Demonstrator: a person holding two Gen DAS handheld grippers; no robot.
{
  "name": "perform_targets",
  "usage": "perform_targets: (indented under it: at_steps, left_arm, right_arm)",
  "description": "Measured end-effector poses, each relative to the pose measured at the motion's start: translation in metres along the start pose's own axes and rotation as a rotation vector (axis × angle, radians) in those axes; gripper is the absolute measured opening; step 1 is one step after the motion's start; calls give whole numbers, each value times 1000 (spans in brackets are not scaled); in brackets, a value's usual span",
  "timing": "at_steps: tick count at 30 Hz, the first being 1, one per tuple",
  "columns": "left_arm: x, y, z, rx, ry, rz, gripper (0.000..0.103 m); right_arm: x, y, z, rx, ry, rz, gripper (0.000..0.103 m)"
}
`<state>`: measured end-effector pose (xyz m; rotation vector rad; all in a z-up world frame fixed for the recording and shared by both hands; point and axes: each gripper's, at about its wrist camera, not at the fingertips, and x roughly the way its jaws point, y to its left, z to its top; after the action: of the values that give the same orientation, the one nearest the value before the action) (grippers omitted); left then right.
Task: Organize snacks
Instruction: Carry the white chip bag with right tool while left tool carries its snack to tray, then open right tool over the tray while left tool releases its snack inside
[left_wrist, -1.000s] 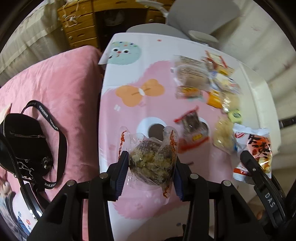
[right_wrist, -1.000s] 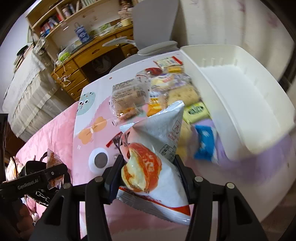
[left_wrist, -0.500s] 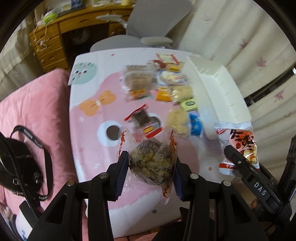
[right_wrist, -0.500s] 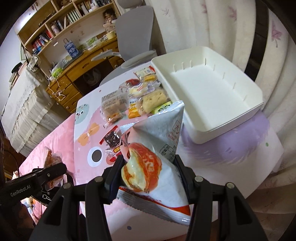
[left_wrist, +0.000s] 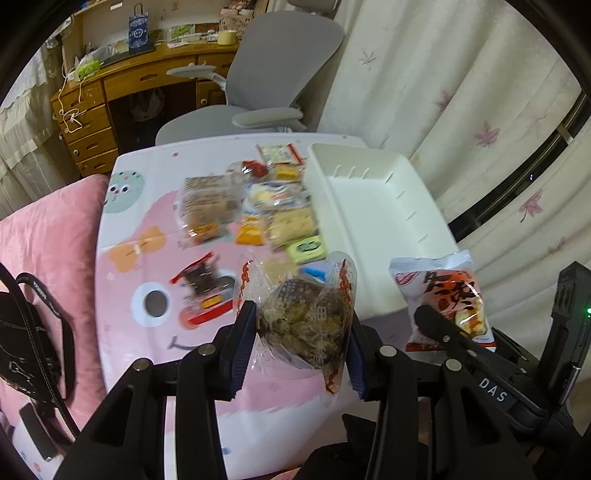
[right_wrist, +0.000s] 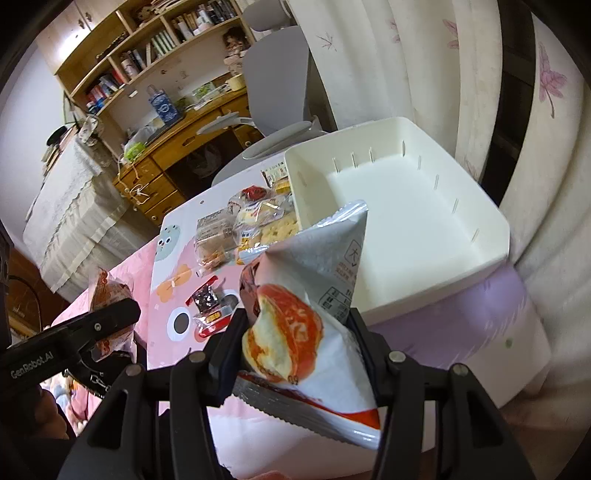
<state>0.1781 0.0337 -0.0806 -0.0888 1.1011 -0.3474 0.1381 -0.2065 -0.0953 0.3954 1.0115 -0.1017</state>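
The setting was a home bedroom or study. A wooden desk (left_wrist: 147, 77) with drawers stood beside a grey office chair (left_wrist: 280, 62). Bookshelves (right_wrist: 147, 48) carried books and bottles. Floral curtains (left_wrist: 461, 92) hung behind the cartoon-printed worktop (left_wrist: 125, 236), and a pink cushion (left_wrist: 40, 251) lay alongside.

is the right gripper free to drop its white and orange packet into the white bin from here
Probably yes. The right tongs are shut on the white and orange packet, and the white bin sits just ahead with nothing in it and an open top. The loose snacks lie left of it, out of the way.
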Motion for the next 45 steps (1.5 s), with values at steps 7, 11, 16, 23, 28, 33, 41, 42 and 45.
perform_targets:
  at_steps: [7,11,16,23,28,33,41,42,45]
  left_arm:
    - [14,-52,7,-19,-62,-4,43]
    - [26,-77,19,-26,-102,-17,43]
    - [41,-106,38,-7,-153,-8,43]
    - [78,-137,67,1,-169,-29,43]
    - [103,-144,81,-22,-152,-32,62]
    - [113,-142,85,-71,-148,-38,74]
    - [112,-134,90,-124,-225,100,78]
    - [110,-131,90,-131,-235,110,78]
    - [104,-118,87,-165,-266,130,80]
  right_arm:
    - [0,-44,26,-60,20,43,53]
    - [2,-68,45,-93,21,57,53]
    - [8,-95,67,-118,17,62,53]
    - [15,-120,93,-168,9,59,54]
    - [19,-134,105,-169,5,49,58]
    - [27,-143,109,-172,39,43,60]
    - [32,-135,104,-219,29,15,66]
    - [33,-133,103,-228,27,14,66]
    - [34,-125,97,-254,24,19,66]
